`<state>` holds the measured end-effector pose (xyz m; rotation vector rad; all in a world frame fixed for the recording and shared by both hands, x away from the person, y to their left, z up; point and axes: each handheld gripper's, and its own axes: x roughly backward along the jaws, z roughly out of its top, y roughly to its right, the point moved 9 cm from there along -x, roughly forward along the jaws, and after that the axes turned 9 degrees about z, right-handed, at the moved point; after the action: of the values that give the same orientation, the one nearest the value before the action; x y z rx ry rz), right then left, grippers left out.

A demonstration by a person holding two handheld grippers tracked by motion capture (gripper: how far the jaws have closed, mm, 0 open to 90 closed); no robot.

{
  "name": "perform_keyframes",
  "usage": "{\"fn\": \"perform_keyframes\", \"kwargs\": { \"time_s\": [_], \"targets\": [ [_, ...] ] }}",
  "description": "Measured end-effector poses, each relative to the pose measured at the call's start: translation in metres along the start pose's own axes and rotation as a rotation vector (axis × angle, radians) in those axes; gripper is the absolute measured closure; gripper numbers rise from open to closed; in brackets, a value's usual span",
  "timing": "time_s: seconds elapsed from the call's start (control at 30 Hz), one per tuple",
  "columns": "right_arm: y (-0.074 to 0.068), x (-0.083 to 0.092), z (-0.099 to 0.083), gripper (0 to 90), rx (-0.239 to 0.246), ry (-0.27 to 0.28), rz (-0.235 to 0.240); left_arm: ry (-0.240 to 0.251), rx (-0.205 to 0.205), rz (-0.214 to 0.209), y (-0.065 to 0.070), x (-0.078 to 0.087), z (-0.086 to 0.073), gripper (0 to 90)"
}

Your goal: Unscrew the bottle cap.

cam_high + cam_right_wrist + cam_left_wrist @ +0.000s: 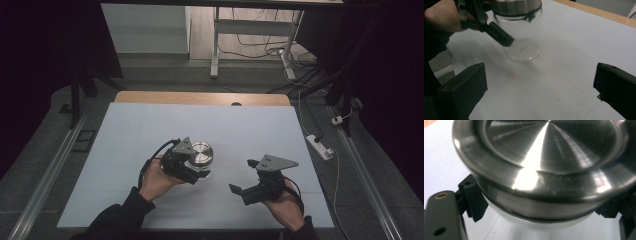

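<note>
Item: clear glass jar with brushed steel lid (201,154) on white desk (125,150) | left hand-held gripper (194,172): clamped on jar | right hand-held gripper (242,176): jaws apart, empty

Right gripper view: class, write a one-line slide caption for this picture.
Open right gripper faces a clear jar with a steel lid, gripped by the left gripper over the white table.

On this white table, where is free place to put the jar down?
The white table is bare behind the jar up to the wooden edge, and between the jar and the right gripper. Crowded only around the left gripper holding the jar.
</note>
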<state>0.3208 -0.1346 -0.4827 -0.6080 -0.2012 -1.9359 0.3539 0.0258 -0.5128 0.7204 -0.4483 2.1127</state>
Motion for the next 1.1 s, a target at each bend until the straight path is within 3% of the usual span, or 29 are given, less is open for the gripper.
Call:
{"fn": "perform_keyframes", "kwargs": {
  "time_s": [0.4, 0.5, 0.67, 1.1],
  "targets": [
    [-0.003, -0.027, 0.029, 0.0, -0.002, 0.016, 0.035, 0.003, 0.004, 0.006, 0.002, -0.001, 0.000, 15.5],
    [-0.005, -0.037, 0.039, 0.0, 0.003, 0.015, 0.040, -0.017, -0.027, 0.015, 0.002, -0.001, -0.001, 15.5],
    [-0.007, -0.047, 0.046, 0.0, 0.006, 0.009, 0.049, -0.014, -0.022, 0.015, 0.003, -0.002, -0.001, 15.5],
    [-0.011, -0.081, 0.065, 1.8, 0.013, -0.001, 0.012, -0.009, 0.015, 0.030, 0.005, -0.003, 0.001, 15.5]
  ]
}}
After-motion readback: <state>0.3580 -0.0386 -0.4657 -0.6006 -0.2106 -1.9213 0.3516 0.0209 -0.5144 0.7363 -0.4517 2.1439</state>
